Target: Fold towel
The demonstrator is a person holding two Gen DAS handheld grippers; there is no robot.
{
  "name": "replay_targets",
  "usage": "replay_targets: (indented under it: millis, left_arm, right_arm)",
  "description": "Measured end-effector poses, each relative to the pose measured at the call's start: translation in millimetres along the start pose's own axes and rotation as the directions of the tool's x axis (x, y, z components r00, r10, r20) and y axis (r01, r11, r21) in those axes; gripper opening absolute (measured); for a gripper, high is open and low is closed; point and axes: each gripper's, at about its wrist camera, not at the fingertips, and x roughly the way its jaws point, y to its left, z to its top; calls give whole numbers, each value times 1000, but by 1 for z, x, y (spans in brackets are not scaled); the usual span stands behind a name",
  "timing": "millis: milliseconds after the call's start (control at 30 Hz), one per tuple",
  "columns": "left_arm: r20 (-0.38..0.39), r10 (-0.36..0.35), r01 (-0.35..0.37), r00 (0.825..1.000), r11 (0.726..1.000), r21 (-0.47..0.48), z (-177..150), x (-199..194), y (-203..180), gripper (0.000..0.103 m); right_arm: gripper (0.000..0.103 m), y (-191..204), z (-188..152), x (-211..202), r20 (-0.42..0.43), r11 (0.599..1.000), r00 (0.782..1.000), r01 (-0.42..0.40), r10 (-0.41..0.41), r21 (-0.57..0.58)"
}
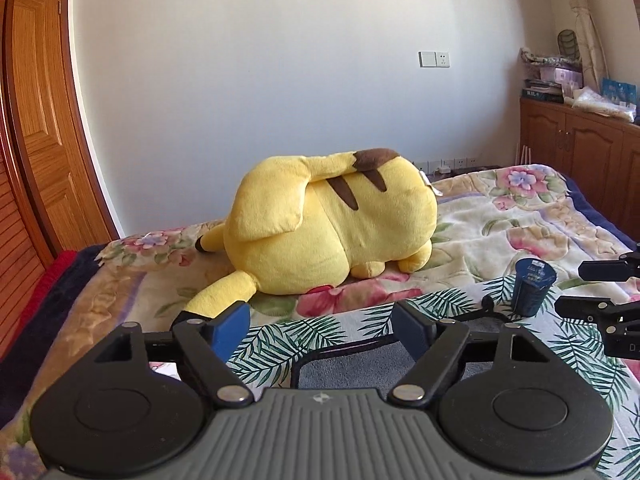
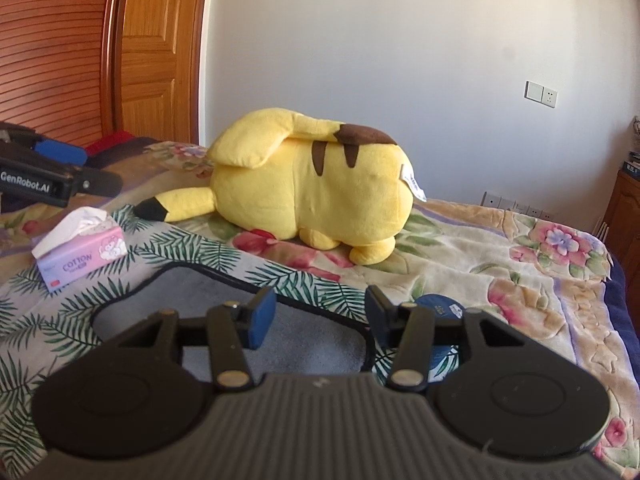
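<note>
While both grippers hang over its near edge, the floral fleece blanket point(image 1: 520, 220) covers the bed and carries everything. A yellow plush toy point(image 1: 332, 220) lies at the blanket's middle, behind the task cloth. The palm-leaf printed towel with a grey, black-bordered centre panel point(image 2: 180, 248) lies spread flat along the blanket's near edge; it looks light, limp and non-slippery, best pinched at a near corner or hem. A pink tissue pack point(image 2: 80, 252) stands on the towel's left edge, and a dark blue cylindrical container point(image 1: 534, 288) stands at its right edge. The left gripper point(image 1: 320, 328) and right gripper point(image 2: 320, 316) are both spread apart and empty, poised just above the grey panel.
</note>
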Motion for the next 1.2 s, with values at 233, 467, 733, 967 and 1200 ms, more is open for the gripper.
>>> replay_targets:
  millis: [233, 467, 733, 967, 1200]
  left_arm:
    - [27, -4, 4, 1000, 1000, 10, 7, -29, -2, 65]
    - [42, -8, 8, 999, 1000, 8, 10, -51, -1, 71]
    - [47, -17, 16, 999, 1000, 17, 3, -78, 1, 79]
    - [61, -16, 14, 998, 1000, 23, 2, -104, 3, 84]
    - [77, -25, 23, 997, 999, 25, 6, -136, 4, 85]
  right_arm:
    - [56, 3, 12, -23, 24, 1000, 1000, 15, -15, 12]
    - [70, 8, 19, -40, 39, 999, 999, 25, -26, 27]
    - [91, 17, 16, -58, 43, 998, 999, 29, -31, 53]
    - [103, 26, 18, -78, 43, 997, 999, 25, -28, 69]
    - [103, 31, 25, -104, 56, 997, 997, 40, -44, 73]
